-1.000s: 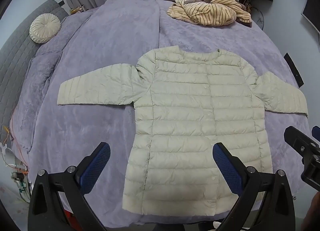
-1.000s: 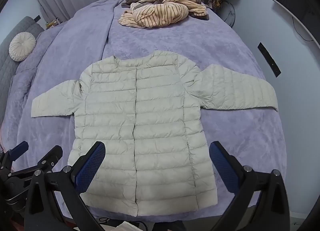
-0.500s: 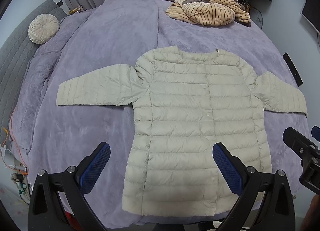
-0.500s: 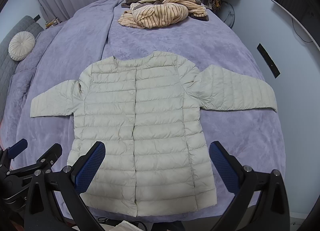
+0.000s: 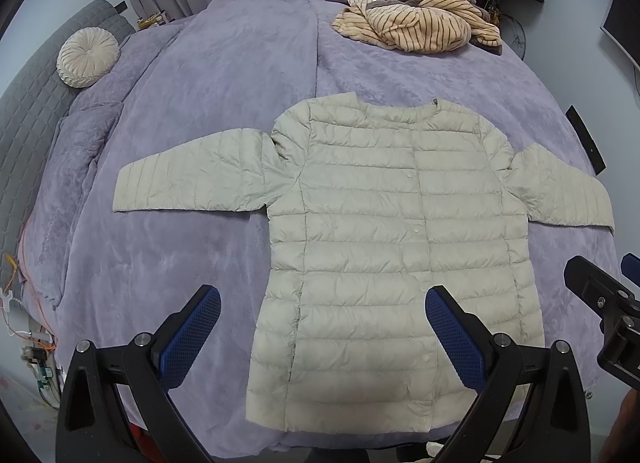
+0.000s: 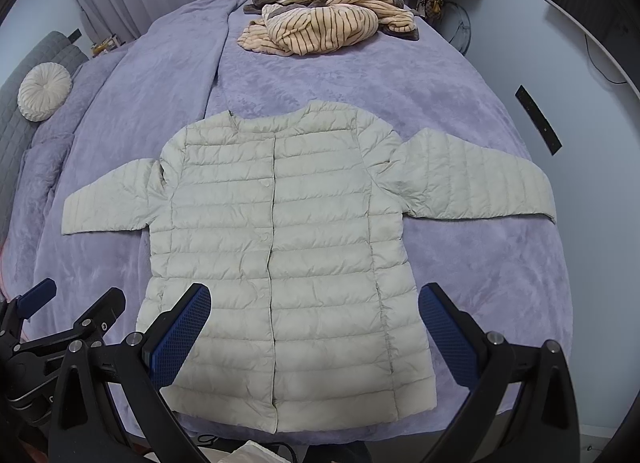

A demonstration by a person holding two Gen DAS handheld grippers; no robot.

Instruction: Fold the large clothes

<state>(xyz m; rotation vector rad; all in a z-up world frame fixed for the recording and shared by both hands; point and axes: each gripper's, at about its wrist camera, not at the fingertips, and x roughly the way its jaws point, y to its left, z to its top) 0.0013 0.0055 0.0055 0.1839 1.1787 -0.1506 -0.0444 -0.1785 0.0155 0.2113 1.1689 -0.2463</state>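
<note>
Only right wrist view shows wall monitor; jacket flat.

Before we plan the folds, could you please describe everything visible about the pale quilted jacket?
The jacket is cream, horizontally quilted and looks puffy and light. It lies flat, front up, on the purple bedspread, collarless neckline away from the cameras, snap front closed, both sleeves spread sideways, hem near the bed's front edge. Only the bedspread touches it; both open grippers hover short of it.

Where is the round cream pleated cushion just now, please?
In both views the round cream pleated cushion sits far left, against the grey quilted headboard, beside the purple blanket.
</note>
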